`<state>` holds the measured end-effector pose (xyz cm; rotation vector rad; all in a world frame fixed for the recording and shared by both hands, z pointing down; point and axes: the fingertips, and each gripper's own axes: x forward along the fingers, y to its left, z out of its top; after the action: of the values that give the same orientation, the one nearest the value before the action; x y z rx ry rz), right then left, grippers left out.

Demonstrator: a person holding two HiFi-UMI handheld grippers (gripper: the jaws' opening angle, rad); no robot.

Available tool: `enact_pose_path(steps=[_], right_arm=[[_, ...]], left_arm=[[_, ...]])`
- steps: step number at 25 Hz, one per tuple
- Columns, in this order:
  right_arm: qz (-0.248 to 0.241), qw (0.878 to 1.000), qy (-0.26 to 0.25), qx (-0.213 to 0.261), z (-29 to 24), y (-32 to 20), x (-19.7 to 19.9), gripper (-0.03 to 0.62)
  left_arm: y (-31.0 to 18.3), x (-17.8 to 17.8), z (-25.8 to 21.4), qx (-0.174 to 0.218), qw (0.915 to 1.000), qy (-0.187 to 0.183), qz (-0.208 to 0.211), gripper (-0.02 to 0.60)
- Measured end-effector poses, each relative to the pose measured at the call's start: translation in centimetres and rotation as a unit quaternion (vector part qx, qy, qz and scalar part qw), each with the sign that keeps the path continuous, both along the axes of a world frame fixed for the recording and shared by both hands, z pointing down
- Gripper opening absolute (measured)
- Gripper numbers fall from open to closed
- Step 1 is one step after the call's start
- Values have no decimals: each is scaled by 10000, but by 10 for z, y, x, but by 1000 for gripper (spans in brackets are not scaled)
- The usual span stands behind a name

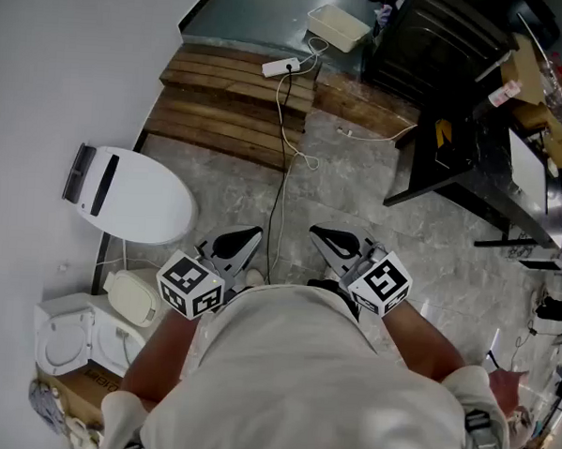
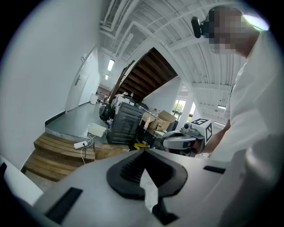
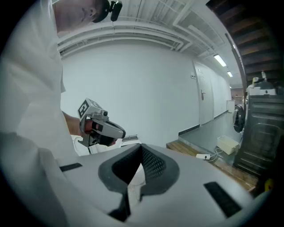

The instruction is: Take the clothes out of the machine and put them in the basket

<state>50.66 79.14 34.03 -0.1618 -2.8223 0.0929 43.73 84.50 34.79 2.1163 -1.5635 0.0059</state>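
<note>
A dark front-loading machine [image 1: 439, 41] stands at the far end of the room; the left gripper view shows its round door [image 2: 105, 111], and it also stands at the right edge of the right gripper view [image 3: 262, 128]. No clothes show. A white basket [image 1: 338, 27] lies on the floor to the left of the machine [image 2: 126, 122]. My left gripper [image 1: 245, 238] and right gripper [image 1: 324, 236] are held side by side close to my chest, far from the machine. Both point forward, shut, with nothing between the jaws.
A stepped wooden platform [image 1: 233, 102] lies ahead with a white power strip [image 1: 281, 67] on it, and its cable [image 1: 281, 186] trails across the marble floor toward me. A white oval appliance [image 1: 132, 197] stands at my left. Black stands and cardboard boxes [image 1: 529, 72] crowd the right.
</note>
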Motion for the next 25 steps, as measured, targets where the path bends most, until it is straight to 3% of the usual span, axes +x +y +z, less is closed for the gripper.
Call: enact_pose_path(steps=[5,11,15,16,17,18,25], right_arm=[[-62,9999,157,-17,7,23,-5,3],[-116,9995,156,-237,13,9,5,2],[-114,9989,66,-458,17,-14,12,3],[-128,9985,38,-537,18,-19,15,3],[-151,9981,2,-602,20,-24,18,3],[-175,9978,-26,-646,22,-28,20,3],[-209,9965,-81,-811,38,-55,23,3]], left_arm=[[13,-14,11,-67,9998,-175,76,-3],[-18,-9,3,-26,9997,-204,-126,-2],[-47,-7,-9,9,9981,-545,-298,-1],[-54,-6,-11,-14,9976,-616,-306,40],[-62,-5,-11,-43,9972,-675,-305,139],[-69,-4,-12,-58,9968,-737,-313,172],[-107,-23,-18,40,9934,-979,-601,223]])
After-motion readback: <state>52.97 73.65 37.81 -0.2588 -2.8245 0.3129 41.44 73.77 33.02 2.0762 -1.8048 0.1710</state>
